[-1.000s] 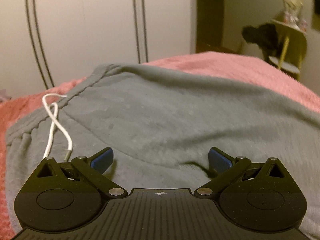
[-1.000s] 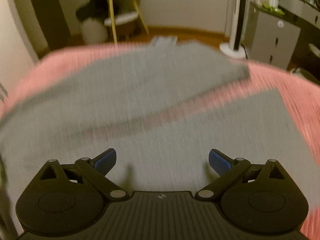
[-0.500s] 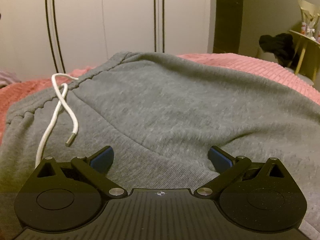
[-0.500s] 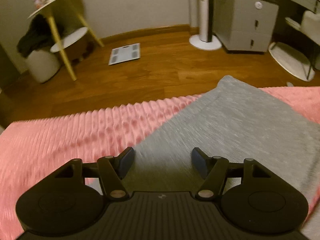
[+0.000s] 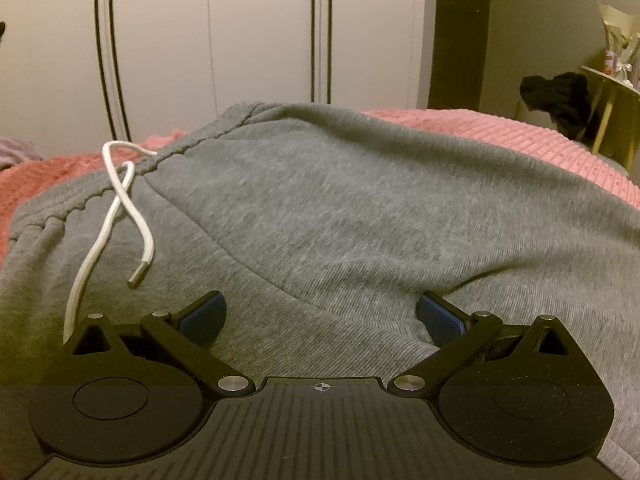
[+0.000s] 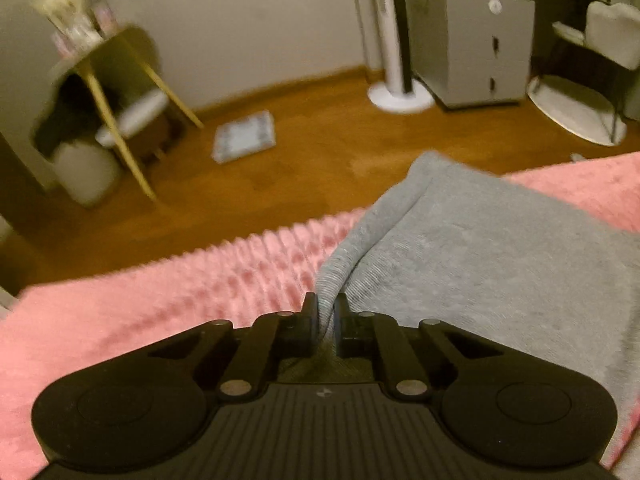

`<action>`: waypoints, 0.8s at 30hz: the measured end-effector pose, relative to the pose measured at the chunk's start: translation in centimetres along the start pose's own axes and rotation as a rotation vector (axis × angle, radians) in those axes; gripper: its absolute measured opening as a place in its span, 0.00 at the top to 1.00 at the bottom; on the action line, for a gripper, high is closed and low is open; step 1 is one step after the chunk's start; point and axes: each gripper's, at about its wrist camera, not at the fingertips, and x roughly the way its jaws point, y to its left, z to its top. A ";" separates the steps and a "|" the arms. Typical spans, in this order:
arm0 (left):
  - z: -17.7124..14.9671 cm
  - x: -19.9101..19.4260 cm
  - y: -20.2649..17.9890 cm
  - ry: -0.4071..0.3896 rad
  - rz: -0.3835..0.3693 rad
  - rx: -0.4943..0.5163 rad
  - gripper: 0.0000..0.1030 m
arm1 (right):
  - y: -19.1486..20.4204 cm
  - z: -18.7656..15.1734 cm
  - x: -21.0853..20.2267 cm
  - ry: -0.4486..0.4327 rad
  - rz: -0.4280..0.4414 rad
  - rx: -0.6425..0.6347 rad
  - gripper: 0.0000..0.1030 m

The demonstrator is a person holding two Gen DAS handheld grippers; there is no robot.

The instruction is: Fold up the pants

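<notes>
Grey sweatpants [image 5: 360, 208] lay spread on the pink bed cover [image 6: 160, 320], left gripper [image 5: 320, 312] wide over the waist area, right gripper [image 6: 326, 312] just closed, pinching a leg edge.

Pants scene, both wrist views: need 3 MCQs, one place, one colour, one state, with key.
1. Where does the white drawstring lie?
A. on the floor
B. on the grey pants near the waistband
C. on the side table

2. What colour is the blanket under the pants?
A. pink
B. blue
C. white

3. What are the right tongs doing?
A. wide open above the floor
B. shut on nothing
C. shut on an edge of the pants

Key: 1 B, the cord trails from the waistband across the pants. 2 A, pink ribbed fabric surrounds the pants. 3 C, a grey fold sits pinched between the closed fingers.
</notes>
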 end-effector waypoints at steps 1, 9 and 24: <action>0.1 0.0 0.1 0.002 -0.003 -0.002 0.00 | -0.9 -0.3 -1.7 -0.030 0.034 -0.004 0.93; 0.3 -1.7 0.6 -0.040 -0.063 -0.025 0.00 | -14.9 -13.5 -15.6 -0.229 0.105 0.157 0.93; 1.9 -2.8 1.0 0.005 -0.430 -0.049 0.00 | -16.8 -13.8 -14.5 -0.283 -0.023 -0.363 0.57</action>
